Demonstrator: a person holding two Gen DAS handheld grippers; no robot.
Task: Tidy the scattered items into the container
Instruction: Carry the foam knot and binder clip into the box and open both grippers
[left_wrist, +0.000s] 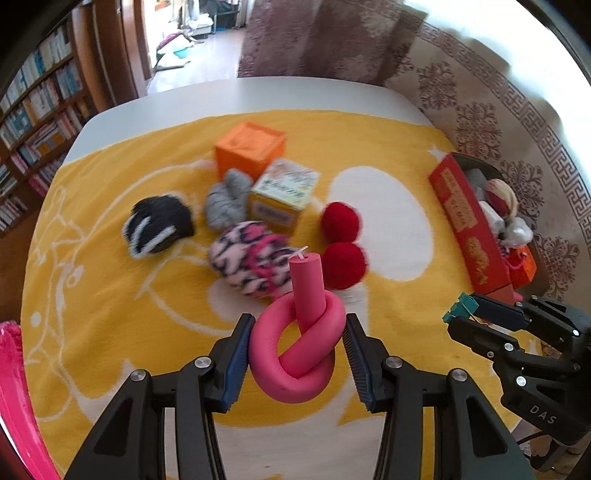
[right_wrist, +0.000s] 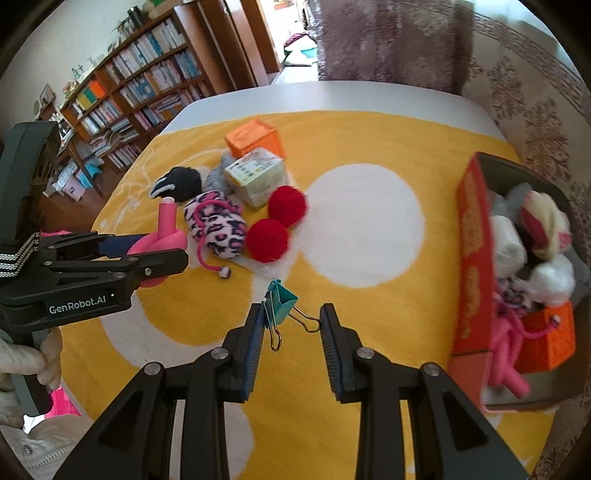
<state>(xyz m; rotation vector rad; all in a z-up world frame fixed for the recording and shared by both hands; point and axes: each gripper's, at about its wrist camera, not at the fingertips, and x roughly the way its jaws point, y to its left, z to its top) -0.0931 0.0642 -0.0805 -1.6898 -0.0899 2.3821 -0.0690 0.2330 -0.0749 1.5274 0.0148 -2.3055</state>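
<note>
- Your left gripper (left_wrist: 298, 343) pinches the knotted pink foam tube (left_wrist: 295, 354), both pads touching its loop; it hangs above the yellow blanket (left_wrist: 110, 295), well left of the red box (right_wrist: 474, 258)
- Your right gripper (right_wrist: 291, 328) holds the teal binder clip (right_wrist: 282, 299) by its wire handles, jaws part-spread; just left of the red box
- Two red pompoms (right_wrist: 277, 221) and the leopard-print pouch (right_wrist: 218, 229) lie on the blanket, well left of the red box; that box already holds soft items

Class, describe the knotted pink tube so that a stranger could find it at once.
Start at the yellow blanket over the table. At its near edge the left tool grips a pink foam tube. Unlike the fuzzy pink spotted toy behind it, it is smooth and knotted.
</note>
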